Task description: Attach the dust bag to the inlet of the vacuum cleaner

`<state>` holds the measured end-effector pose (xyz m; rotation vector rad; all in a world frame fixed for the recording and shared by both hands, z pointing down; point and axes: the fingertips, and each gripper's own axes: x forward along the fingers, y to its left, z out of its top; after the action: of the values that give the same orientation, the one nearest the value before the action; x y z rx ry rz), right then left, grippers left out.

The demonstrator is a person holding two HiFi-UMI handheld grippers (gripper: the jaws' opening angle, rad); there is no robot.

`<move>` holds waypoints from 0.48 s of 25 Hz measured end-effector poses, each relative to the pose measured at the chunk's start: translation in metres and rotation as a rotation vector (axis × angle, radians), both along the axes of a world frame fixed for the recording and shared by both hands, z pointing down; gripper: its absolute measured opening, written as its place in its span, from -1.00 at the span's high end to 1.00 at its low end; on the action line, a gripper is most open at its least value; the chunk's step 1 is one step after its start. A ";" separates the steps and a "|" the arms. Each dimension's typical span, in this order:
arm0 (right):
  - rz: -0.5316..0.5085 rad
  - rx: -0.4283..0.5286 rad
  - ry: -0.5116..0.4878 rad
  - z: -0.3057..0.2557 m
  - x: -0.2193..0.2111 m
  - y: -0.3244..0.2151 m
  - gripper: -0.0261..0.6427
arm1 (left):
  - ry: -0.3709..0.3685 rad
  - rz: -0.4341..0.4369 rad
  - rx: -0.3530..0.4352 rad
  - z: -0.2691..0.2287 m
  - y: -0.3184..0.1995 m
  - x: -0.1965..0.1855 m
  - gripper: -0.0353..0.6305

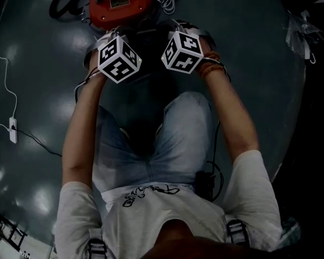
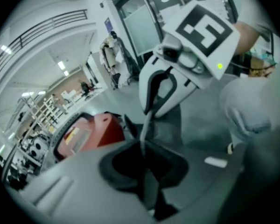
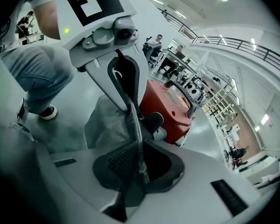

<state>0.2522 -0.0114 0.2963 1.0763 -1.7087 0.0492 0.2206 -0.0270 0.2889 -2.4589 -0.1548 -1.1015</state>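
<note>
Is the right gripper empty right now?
No, the right gripper is pinched shut on the grey fabric of the dust bag.

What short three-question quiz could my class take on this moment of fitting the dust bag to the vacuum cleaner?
1. True or false: the red vacuum cleaner lies on the person's lap.
2. What is the right gripper shut on? A) a white cable B) the grey dust bag C) nothing
3. Fill in: the left gripper is shut on the same ____.
Key: 1 false, it stands on the floor beyond both grippers; 2 B; 3 dust bag.
</note>
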 end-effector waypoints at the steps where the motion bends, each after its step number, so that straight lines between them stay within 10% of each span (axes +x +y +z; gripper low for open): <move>1: 0.017 0.000 -0.018 -0.001 -0.001 0.003 0.81 | 0.019 -0.015 -0.008 -0.002 0.002 0.000 0.77; 12: 0.389 0.288 -0.490 -0.054 -0.035 0.011 0.75 | 0.374 -0.310 -0.275 -0.055 0.009 -0.031 0.88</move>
<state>0.2173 0.0001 0.2421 1.7098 -1.9463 0.3477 0.1900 -0.0177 0.2335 -2.9616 0.2102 -0.7494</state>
